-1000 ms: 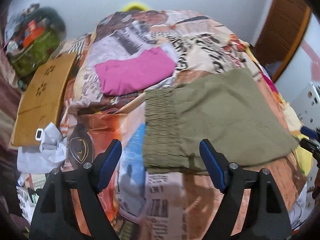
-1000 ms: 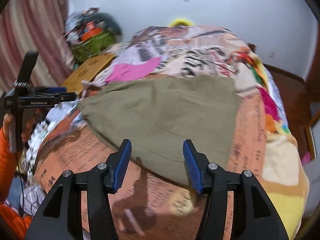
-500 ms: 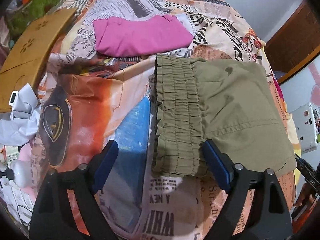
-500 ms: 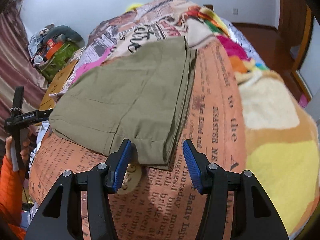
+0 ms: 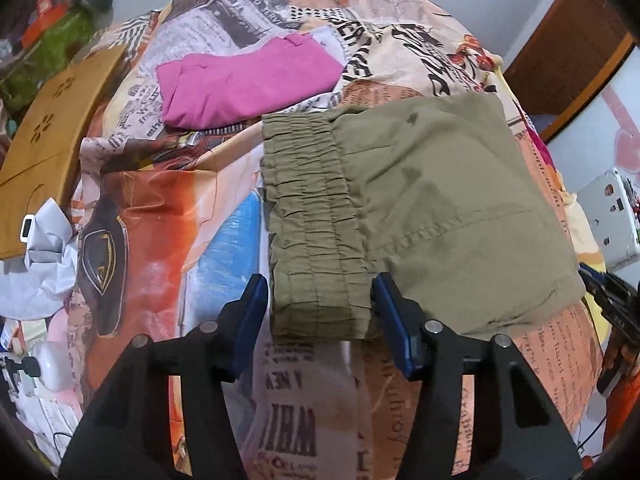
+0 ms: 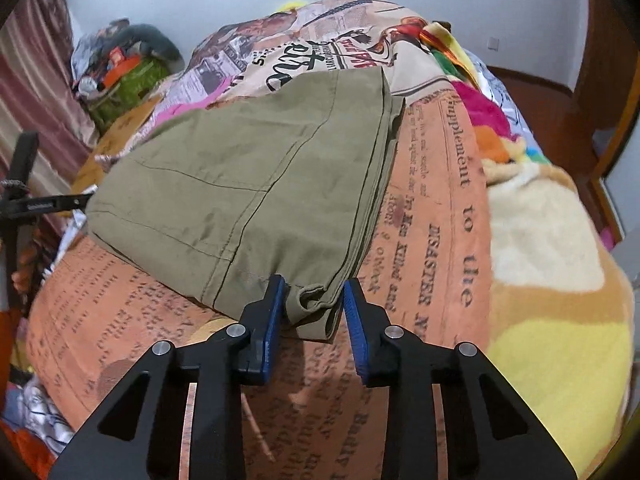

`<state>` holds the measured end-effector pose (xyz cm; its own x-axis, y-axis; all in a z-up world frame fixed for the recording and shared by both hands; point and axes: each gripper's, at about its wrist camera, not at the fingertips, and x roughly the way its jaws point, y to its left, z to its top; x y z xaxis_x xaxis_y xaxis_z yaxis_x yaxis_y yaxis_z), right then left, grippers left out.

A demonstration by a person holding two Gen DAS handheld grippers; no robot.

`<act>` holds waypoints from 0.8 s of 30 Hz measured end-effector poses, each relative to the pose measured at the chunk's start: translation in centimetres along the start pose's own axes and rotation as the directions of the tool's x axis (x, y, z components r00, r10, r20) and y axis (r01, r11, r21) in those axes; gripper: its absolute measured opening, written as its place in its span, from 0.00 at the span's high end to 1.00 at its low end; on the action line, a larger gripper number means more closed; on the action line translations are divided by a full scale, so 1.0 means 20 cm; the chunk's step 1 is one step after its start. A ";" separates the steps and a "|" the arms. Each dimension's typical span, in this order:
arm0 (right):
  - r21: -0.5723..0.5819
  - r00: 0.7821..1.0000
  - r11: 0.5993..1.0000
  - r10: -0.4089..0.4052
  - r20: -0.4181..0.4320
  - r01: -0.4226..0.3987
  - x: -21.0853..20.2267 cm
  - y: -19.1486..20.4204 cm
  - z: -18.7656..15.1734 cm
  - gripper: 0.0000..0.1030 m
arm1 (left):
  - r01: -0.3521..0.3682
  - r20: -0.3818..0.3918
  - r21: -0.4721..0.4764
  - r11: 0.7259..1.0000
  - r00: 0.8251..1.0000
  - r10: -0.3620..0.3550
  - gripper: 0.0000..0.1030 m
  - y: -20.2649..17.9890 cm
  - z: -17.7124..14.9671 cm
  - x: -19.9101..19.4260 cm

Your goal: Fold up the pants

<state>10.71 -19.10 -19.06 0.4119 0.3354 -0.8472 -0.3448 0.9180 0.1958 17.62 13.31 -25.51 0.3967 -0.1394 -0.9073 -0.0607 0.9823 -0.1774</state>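
Your olive pants [image 5: 432, 208] lie folded on the bed [image 6: 440, 208] – both jaws have just been closing, spread around waistband and hem corners, not yet pinching.

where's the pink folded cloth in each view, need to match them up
Left wrist: pink folded cloth lies upper centre-left on the bed, beyond the waistband of the olive pants.
Right wrist: only a pink sliver peeks past the pants' far left edge.
Shared landmark: the olive pants.
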 end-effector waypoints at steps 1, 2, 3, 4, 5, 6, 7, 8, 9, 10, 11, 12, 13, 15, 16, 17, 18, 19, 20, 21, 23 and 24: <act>-0.006 1.000 1.000 -0.009 -0.002 0.009 0.01 -0.01 0.00 0.76 | 0.003 0.003 0.002 1.000 1.000 -0.003 0.48 -0.01 -0.01 0.00; -0.008 1.000 1.000 -0.013 -0.006 0.013 0.01 -0.02 0.01 0.76 | 0.004 0.008 0.003 1.000 1.000 -0.004 0.50 -0.01 -0.01 -0.01; -0.008 1.000 1.000 -0.015 -0.008 0.015 0.02 -0.03 0.01 0.77 | 0.001 0.015 0.003 1.000 1.000 -0.001 0.51 -0.02 -0.02 -0.02; -0.008 1.000 1.000 -0.012 -0.011 0.012 0.02 -0.03 0.01 0.77 | -0.019 0.027 0.002 1.000 0.999 0.019 0.51 -0.03 -0.02 -0.02; -0.009 1.000 1.000 -0.011 -0.013 0.011 0.03 -0.04 0.01 0.77 | -0.037 0.035 0.007 0.999 0.999 0.036 0.51 -0.03 -0.03 -0.02; -0.015 1.000 1.000 -0.013 -0.014 0.013 0.02 -0.03 0.01 0.77 | -0.053 0.044 0.014 0.998 0.998 0.053 0.51 -0.04 -0.04 -0.03; -0.020 1.000 1.000 -0.016 -0.013 0.016 0.02 -0.03 0.01 0.77 | -0.075 0.054 0.025 0.997 0.996 0.073 0.51 -0.05 -0.05 -0.03; -0.024 1.000 1.000 -0.018 -0.013 0.018 0.02 -0.03 0.00 0.77 | -0.095 0.065 0.037 0.995 0.994 0.093 0.51 -0.06 -0.06 -0.03; -0.022 1.000 1.000 -0.018 -0.014 0.017 0.02 -0.03 0.00 0.77 | -0.103 0.070 0.040 0.994 0.993 0.100 0.51 -0.07 -0.07 -0.03; -0.020 1.000 1.000 -0.016 -0.014 0.016 0.02 -0.03 0.00 0.77 | -0.108 0.073 0.039 0.993 0.992 0.105 0.50 -0.07 -0.07 -0.02; -0.018 1.000 1.000 -0.014 -0.014 0.014 0.02 -0.03 0.00 0.77 | -0.107 0.074 0.037 0.994 0.992 0.104 0.50 -0.06 -0.08 -0.02; -0.016 1.000 1.000 -0.013 -0.015 0.013 0.02 -0.02 0.00 0.77 | -0.107 0.076 0.034 0.994 0.992 0.104 0.49 -0.06 -0.08 -0.02; -0.015 1.000 1.000 -0.014 -0.016 0.014 0.03 -0.02 0.00 0.77 | -0.104 0.077 0.031 0.994 0.992 0.101 0.48 -0.05 -0.08 -0.02; -0.015 1.000 1.000 -0.016 -0.018 0.015 0.03 -0.02 0.00 0.77 | -0.104 0.081 0.023 0.994 0.992 0.101 0.44 -0.04 -0.09 -0.02; -0.019 1.000 1.000 -0.018 -0.020 0.017 0.03 -0.02 0.00 0.77 | -0.105 0.083 0.021 0.994 0.991 0.103 0.43 -0.03 -0.09 -0.02; -0.021 1.000 1.000 -0.019 -0.022 0.018 0.04 -0.02 0.01 0.77 | -0.103 0.083 0.018 0.995 0.991 0.101 0.42 -0.03 -0.10 -0.02; -0.025 0.999 1.000 -0.020 -0.025 0.020 0.04 -0.02 0.01 0.77 | -0.101 0.083 0.015 0.995 0.992 0.099 0.40 -0.02 -0.10 -0.02; -0.027 0.999 0.999 -0.021 -0.027 0.020 0.04 -0.02 0.01 0.77 | -0.101 0.083 0.013 0.995 0.992 0.099 0.39 -0.02 -0.10 -0.02; -0.029 0.999 0.999 -0.022 -0.030 0.021 0.04 -0.02 0.01 0.77 | -0.103 0.083 0.008 0.995 0.991 0.102 0.37 -0.02 -0.10 -0.02; -0.028 0.999 0.999 -0.022 -0.033 0.021 0.04 -0.03 0.02 0.77 | -0.101 0.082 0.002 0.995 0.992 0.100 0.36 -0.01 -0.10 -0.02; -0.022 0.999 1.000 -0.023 -0.041 0.022 0.03 -0.03 0.02 0.77 | -0.093 0.079 -0.010 0.996 0.992 0.094 0.36 -0.01 -0.09 -0.04; -0.022 0.998 0.999 -0.027 -0.048 0.026 0.02 -0.03 0.03 0.77 | -0.095 0.074 -0.012 0.995 0.993 0.096 0.34 0.00 -0.09 -0.05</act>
<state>11.62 -19.36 -19.10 0.3802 0.2995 -0.8751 -0.3524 0.9216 0.1623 15.59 13.14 -25.20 0.4561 -0.0348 -0.8892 -0.1094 0.9895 -0.0948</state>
